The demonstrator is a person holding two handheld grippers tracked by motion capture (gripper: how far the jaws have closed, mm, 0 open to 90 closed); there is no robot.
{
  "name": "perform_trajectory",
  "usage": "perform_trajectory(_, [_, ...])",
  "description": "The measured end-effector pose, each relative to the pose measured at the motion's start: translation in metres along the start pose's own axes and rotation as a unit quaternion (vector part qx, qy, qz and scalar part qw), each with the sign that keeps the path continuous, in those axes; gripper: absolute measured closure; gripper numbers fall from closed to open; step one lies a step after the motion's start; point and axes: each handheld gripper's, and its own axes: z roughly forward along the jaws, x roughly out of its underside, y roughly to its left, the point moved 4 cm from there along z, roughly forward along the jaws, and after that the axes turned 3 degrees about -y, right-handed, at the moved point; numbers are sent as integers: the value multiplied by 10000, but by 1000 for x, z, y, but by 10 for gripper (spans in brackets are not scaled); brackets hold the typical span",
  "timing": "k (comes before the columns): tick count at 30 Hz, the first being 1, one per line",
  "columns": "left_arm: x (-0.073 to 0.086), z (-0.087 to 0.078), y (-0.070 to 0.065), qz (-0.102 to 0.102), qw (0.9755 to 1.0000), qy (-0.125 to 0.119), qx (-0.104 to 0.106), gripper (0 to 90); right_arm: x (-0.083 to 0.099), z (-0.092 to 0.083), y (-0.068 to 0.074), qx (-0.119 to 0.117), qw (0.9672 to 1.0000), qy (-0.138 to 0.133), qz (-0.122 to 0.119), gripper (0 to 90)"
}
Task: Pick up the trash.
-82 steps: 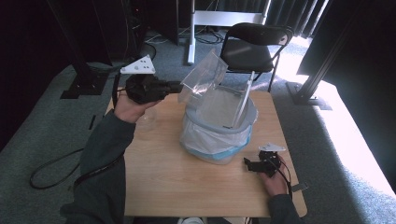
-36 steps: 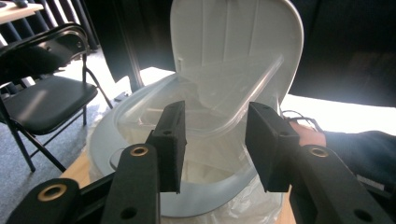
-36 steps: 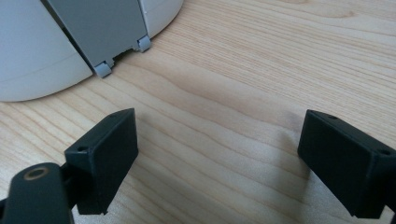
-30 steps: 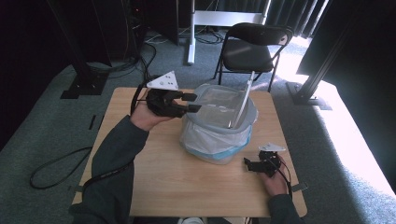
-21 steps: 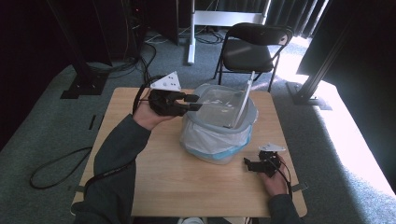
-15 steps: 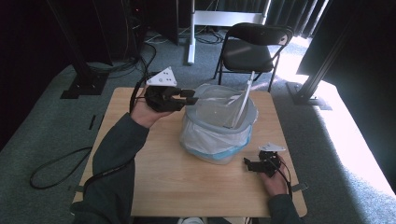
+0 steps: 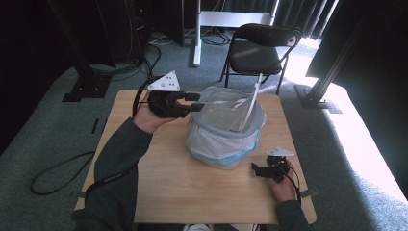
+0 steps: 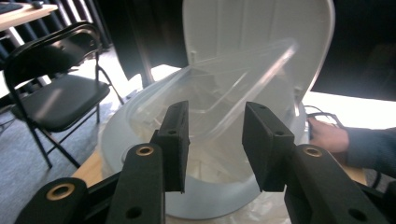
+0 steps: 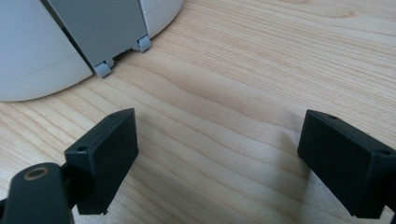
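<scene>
A pale bin (image 7: 219,156) lined with a clear plastic bag (image 7: 226,144) stands mid-table, its white lid (image 7: 249,107) tipped up. My left gripper (image 7: 196,102) hovers at the bin's left rim and points into the opening. In the left gripper view the left gripper (image 8: 215,135) has its jaws apart after just opening. The bag's film (image 8: 224,93) lies between and beyond them, and the pads do not press on it. My right gripper (image 7: 255,169) rests on the wood at the bin's right foot. The right gripper (image 9: 217,144) stands wide open with nothing between its jaws, beside the bin's base (image 9: 37,60).
A black folding chair (image 7: 257,50) stands just beyond the table's far edge (image 7: 144,92). Black stand feet (image 7: 84,89) and a cable (image 7: 57,168) lie on the carpet to the left. Bare wood (image 7: 192,192) stretches in front of the bin.
The left gripper, earlier raised left of the bin with the bag's edge pulled up, has come down to the rim. The bag now lies flat over the opening. The right gripper has kept still.
</scene>
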Motion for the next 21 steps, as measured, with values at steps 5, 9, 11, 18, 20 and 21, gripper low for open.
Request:
perform_trajectory(5, [0, 6, -2, 45, 10000, 44, 47, 588, 0, 0, 0, 1, 10000, 0, 0, 114])
perform_trajectory(9, [2, 13, -2, 79, 9999, 117, 18, 586, 0, 0, 0, 0, 10000, 0, 0, 113])
perform_trajectory(11, [3, 16, -2, 95, 9998, 147, 30, 586, 0, 0, 0, 0, 10000, 1, 0, 113])
perform_trajectory(18, [1, 15, -5, 241, 9995, 226, 22, 695, 0, 0, 0, -1, 10000, 1, -1, 114])
perform_trajectory(20, [0, 14, -6, 292, 9993, 246, -1, 727, 0, 0, 0, 1, 10000, 1, 0, 114])
perform_trajectory(21, [0, 13, -7, 307, 9993, 235, -19, 774, 0, 0, 0, -1, 10000, 0, 0, 114])
